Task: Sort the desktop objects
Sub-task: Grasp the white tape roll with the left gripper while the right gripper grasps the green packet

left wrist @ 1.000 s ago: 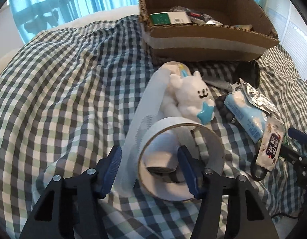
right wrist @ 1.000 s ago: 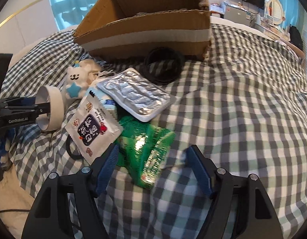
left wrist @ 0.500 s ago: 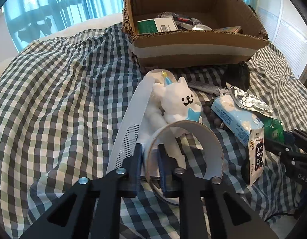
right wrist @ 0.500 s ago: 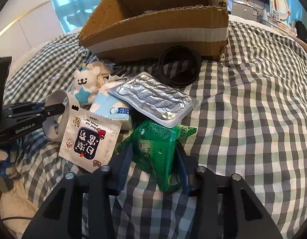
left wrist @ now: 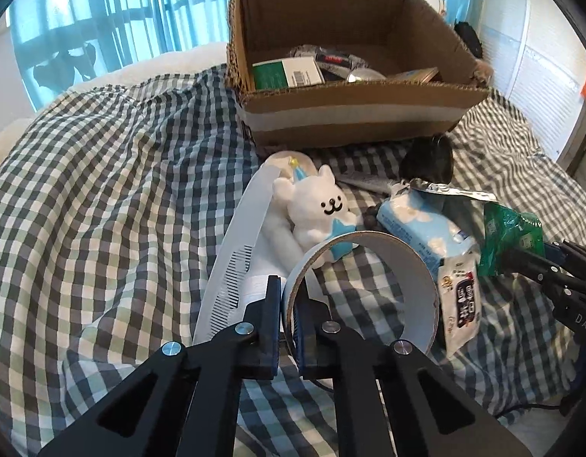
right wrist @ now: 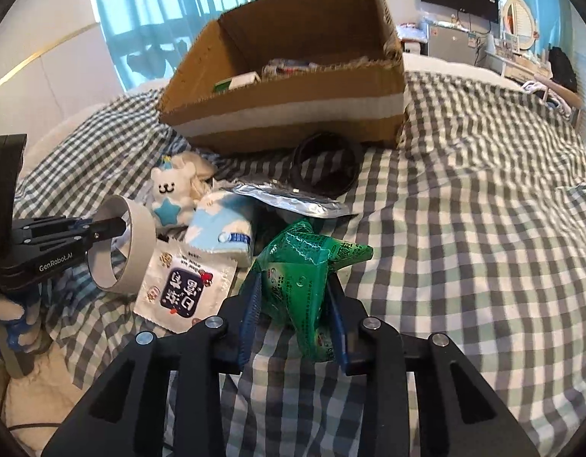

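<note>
Sorting partway: left hand-held gripper [left wrist: 289, 304] clamps tape roll [left wrist: 388, 266], right hand-held gripper [right wrist: 293, 304] grips green packet [right wrist: 304, 266], box [left wrist: 350, 114] part-filled, toy [left wrist: 319, 205], sachet [right wrist: 186, 278] left on bed.

Box [left wrist: 353, 122] behind plush bear [left wrist: 319, 205]; comb [left wrist: 235, 262] left of bear; tissue pack [left wrist: 418, 224] right

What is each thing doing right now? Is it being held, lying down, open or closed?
left gripper: shut on the tape roll's wall
tape roll: held, standing on edge
right gripper: shut on the green packet
green packet: held, crumpled
cardboard box: open, things inside
plush bear: lying on the cloth
white comb: lying flat
foil pack: resting on the blue tissue pack
</note>
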Demonstrator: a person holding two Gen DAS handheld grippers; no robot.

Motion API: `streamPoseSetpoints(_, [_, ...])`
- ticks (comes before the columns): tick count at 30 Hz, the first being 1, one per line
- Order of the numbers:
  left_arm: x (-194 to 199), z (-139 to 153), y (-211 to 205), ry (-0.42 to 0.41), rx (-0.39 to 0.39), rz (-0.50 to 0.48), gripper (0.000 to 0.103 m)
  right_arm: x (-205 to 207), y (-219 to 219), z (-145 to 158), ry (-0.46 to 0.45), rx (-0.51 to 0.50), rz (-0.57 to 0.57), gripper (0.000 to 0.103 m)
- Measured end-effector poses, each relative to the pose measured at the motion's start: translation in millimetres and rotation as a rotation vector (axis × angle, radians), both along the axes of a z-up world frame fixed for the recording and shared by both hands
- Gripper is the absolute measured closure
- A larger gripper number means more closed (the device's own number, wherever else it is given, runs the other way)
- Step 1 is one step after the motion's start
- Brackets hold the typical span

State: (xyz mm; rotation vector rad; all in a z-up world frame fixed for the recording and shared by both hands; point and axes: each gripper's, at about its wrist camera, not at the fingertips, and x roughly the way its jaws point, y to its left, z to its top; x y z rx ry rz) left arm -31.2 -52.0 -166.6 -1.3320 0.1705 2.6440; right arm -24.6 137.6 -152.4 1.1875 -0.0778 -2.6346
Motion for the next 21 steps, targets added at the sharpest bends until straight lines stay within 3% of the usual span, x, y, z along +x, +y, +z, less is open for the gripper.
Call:
streamPoseSetpoints(9, [15,27,4,0.075,0.041,-0.018,0.097,16,2,24,0.085,0.014,-0.013,0.071])
streamPoseSetpoints(21, [33,79,3,0.249,0.099,0.008,0.097,33,-7,60,0.212,0.035,-0.021,0.071])
